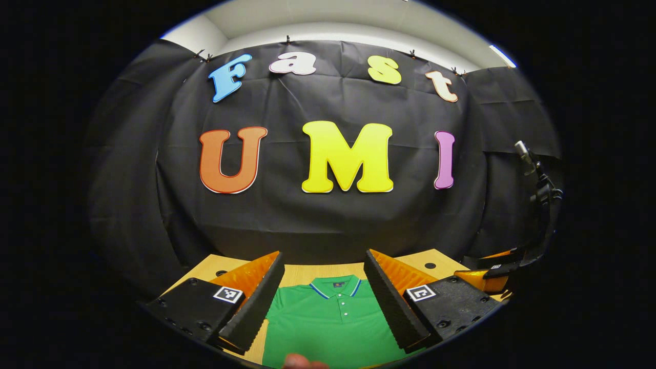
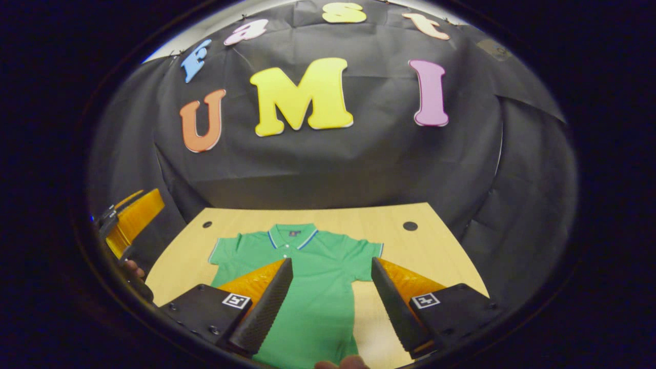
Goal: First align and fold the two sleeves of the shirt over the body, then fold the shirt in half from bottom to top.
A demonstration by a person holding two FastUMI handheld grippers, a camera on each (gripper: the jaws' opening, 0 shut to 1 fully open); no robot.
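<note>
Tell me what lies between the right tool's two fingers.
In the right gripper view, the green shirt lies spread on the wooden table, showing in the gap of the open right tool, with bare tabletop beside it.

A green polo shirt (image 2: 312,287) is seen laid flat on the wooden bench (image 2: 441,256), collar twd the far edge, both short sleeves spread out. The right gripper (image 2: 332,297) is held above the shirt's body w/ jaws wide apart, nothing between them. The left gripper (image 2: 128,220) is seen at the left edge, beside the bench.
</note>
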